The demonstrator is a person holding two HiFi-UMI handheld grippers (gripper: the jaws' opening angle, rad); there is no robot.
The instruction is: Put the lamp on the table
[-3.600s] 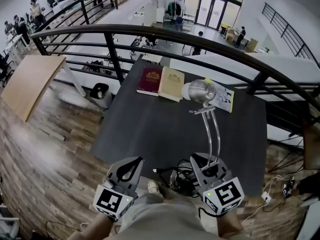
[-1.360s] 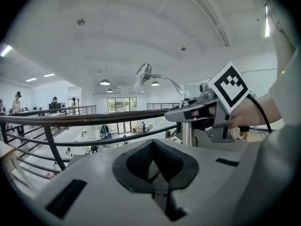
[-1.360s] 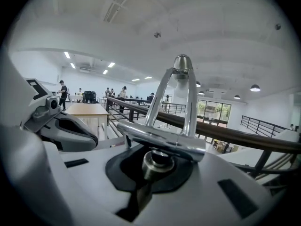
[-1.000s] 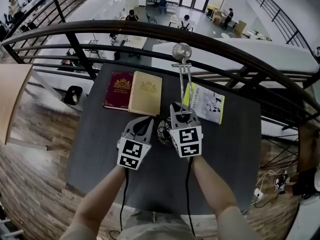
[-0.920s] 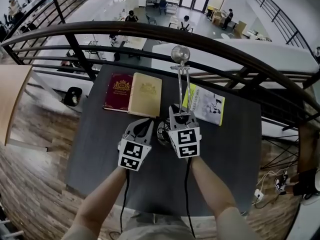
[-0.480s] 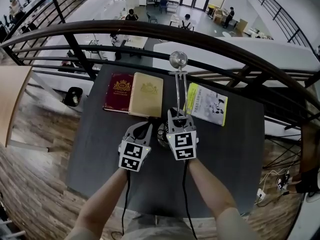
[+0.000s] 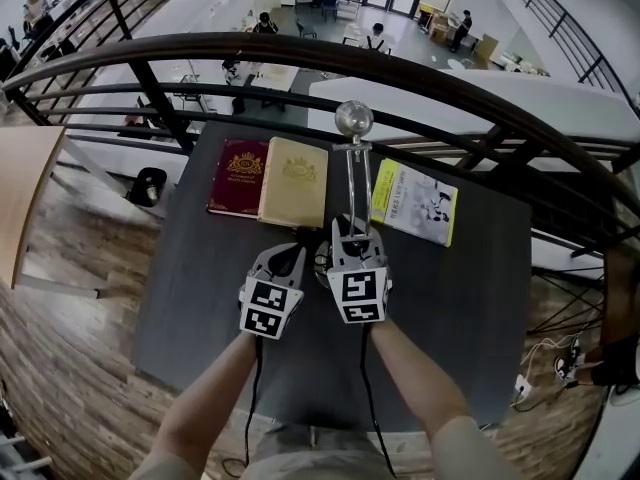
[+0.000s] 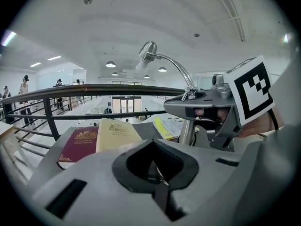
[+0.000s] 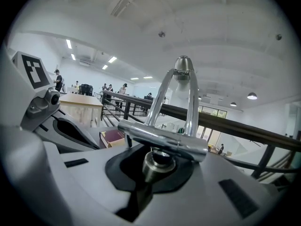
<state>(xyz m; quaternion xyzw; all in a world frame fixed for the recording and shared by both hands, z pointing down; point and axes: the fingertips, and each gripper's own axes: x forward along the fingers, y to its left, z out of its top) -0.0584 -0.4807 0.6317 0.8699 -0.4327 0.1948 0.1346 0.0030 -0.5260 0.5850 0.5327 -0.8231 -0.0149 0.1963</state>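
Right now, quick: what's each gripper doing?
Left gripper: closed, nothing visibly held.
Right gripper: closed on the lamp, low on its stem.

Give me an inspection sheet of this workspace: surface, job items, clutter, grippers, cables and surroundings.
Surface: dark grey rectangular table, matte.
Job's things: chrome twin-arm desk lamp with round head, upright; base hidden, so contact with the table cannot be told.
Clutter: maroon hardcover book and cream hardcover book touching side by side; yellow-edged booklet right of the lamp.
Grippers: right gripper shut on the lamp's post; left gripper jaws together, nothing clearly held.
Cables: black cord coiled between the grippers.
Surroundings: black metal railing behind the table; wood plank floor at left.
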